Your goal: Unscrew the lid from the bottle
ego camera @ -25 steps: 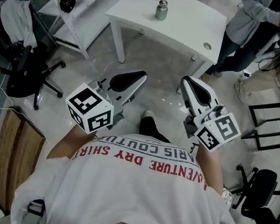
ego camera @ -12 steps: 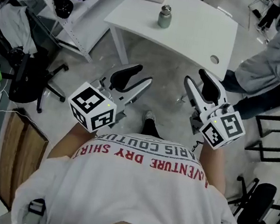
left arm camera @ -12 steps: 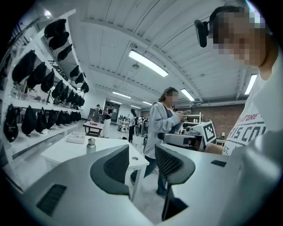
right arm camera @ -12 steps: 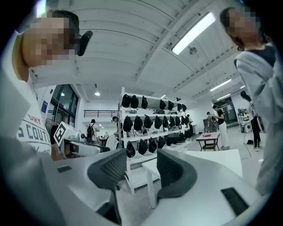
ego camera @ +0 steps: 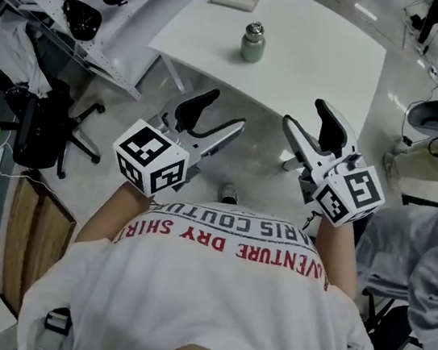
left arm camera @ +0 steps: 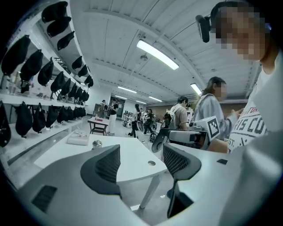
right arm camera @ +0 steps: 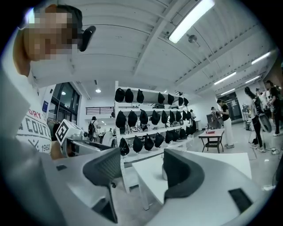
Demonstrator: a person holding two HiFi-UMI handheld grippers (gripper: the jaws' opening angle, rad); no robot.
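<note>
The left claw (ego camera: 224,112) stands wide apart, its jaws having just been opening, with nothing between them; its own view shows only floor and the worktop (ego camera: 318,54) edge in the gap. The right claw (ego camera: 305,114) is likewise spread wide, freshly opened and empty. Both are held in the air short of the worktop, side by side, touching nothing. The bottle (ego camera: 252,43) stands upright on the worktop, lid (ego camera: 255,28) on, at about 12 o'clock from the left claw and 11 o'clock from the right, well apart from both.
</note>
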